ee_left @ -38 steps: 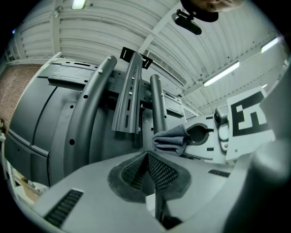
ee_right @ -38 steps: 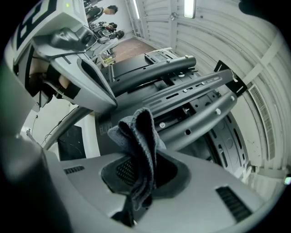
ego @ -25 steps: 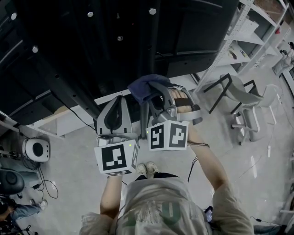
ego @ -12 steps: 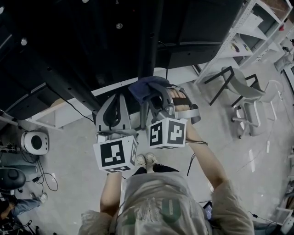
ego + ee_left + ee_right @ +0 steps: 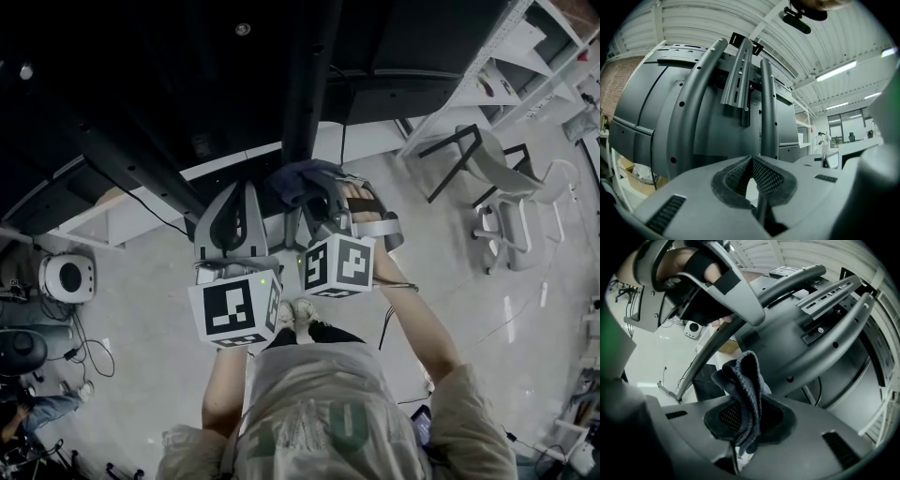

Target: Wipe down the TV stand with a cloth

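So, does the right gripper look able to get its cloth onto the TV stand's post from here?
Probably yes: the right gripper is shut on the cloth, and the TV stand's post stands just beyond it with nothing between. The left gripper sits aside, shut.

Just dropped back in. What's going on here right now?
A person is working at the TV stand with a handheld gripper in each hand. The right gripper is shut on a cloth, held up close to the stand's dark tubes; whether it touches them isn't clear. The left gripper is shut with nothing in it, pointed at the same frame alongside.
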